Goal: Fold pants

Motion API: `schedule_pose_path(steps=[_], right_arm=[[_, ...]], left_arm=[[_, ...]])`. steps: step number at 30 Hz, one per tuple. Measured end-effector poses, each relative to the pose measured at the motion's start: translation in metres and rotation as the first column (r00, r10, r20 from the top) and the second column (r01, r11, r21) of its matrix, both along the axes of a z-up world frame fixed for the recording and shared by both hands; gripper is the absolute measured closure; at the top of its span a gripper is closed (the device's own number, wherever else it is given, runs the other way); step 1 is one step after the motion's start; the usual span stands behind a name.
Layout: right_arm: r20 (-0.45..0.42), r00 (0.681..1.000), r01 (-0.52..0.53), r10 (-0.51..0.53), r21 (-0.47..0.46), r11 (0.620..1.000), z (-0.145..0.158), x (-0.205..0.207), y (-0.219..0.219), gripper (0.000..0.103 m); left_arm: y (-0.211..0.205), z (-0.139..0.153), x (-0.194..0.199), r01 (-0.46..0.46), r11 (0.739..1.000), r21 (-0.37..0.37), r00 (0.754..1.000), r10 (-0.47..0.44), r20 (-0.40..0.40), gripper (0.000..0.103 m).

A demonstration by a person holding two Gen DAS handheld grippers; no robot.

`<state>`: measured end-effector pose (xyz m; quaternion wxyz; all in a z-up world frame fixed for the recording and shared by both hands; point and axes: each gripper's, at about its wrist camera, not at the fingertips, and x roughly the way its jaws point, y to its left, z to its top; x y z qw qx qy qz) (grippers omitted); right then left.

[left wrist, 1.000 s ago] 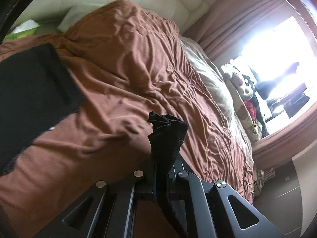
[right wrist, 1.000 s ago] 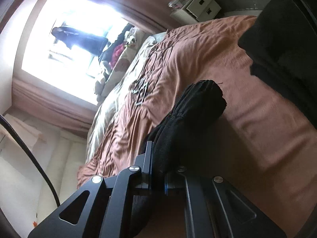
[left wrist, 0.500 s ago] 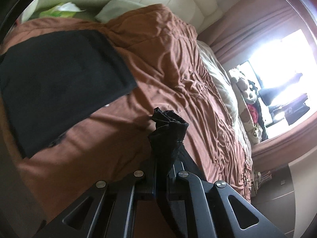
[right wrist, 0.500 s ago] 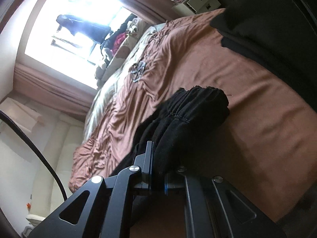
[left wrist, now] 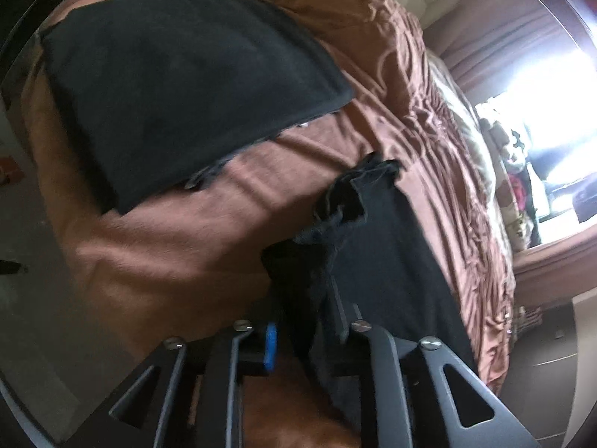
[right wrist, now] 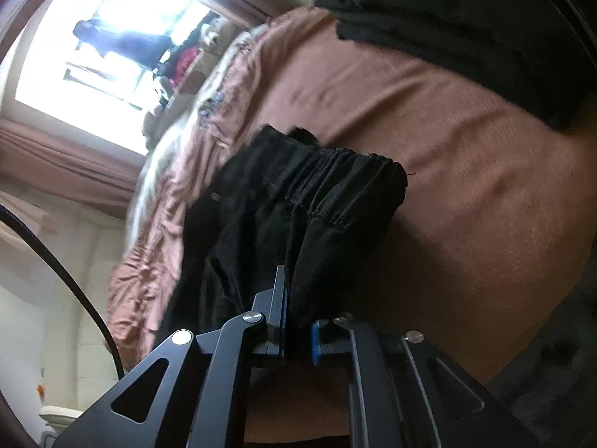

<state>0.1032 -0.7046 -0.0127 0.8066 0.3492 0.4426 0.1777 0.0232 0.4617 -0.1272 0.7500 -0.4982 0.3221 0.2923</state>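
Note:
The black pants [left wrist: 391, 261] stretch over the brown bed cover [left wrist: 168, 254], with a bunched end rising between my left gripper's [left wrist: 304, 321] jaws. Those jaws are opening; the cloth hangs loosely in the gap beside the blue pad. In the right wrist view the gathered waistband of the pants [right wrist: 317, 194] stands up from my right gripper [right wrist: 298, 321]. Its jaws are starting to open, and the fabric is still pinched between them. Both grippers point down at the bed.
A flat black garment [left wrist: 186, 74] lies on the cover beyond the left gripper, and the same garment [right wrist: 466, 18] shows at the right view's top right. A bright window [right wrist: 93, 48], curtains and stuffed toys [left wrist: 518, 171] line the far side. The floor [left wrist: 30, 298] lies left of the bed.
Both grippers have come down toward the bed, carrying the pants along. The flat black garment has slid further into both views. My left jaws have parted, showing the blue pad.

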Motion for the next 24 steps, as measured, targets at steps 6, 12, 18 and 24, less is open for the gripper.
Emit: schedule_pose_path(steps=[6, 12, 18, 24], right_arm=[[0.010, 1.000, -0.019, 0.020, -0.032, 0.999, 0.009, 0.002, 0.007, 0.052], [0.011, 1.000, 0.000, 0.001, -0.023, 1.000, 0.006, 0.006, 0.010, 0.052], [0.013, 1.000, 0.015, -0.015, -0.013, 1.000, 0.000, 0.004, 0.013, 0.052], [0.010, 1.000, 0.001, -0.001, -0.031, 1.000, -0.006, 0.000, -0.003, 0.052]], left_arm=[[0.003, 0.000, -0.035, -0.049, 0.999, -0.005, 0.999, 0.050, 0.022, 0.061], [0.009, -0.008, -0.064, -0.111, 0.993, -0.027, 0.994, 0.111, 0.019, 0.054], [0.009, -0.016, -0.060, -0.112, 0.993, -0.048, 0.994, 0.112, 0.000, 0.064], [0.009, -0.014, -0.040, -0.080, 0.996, -0.039, 0.997, 0.080, 0.014, 0.067]])
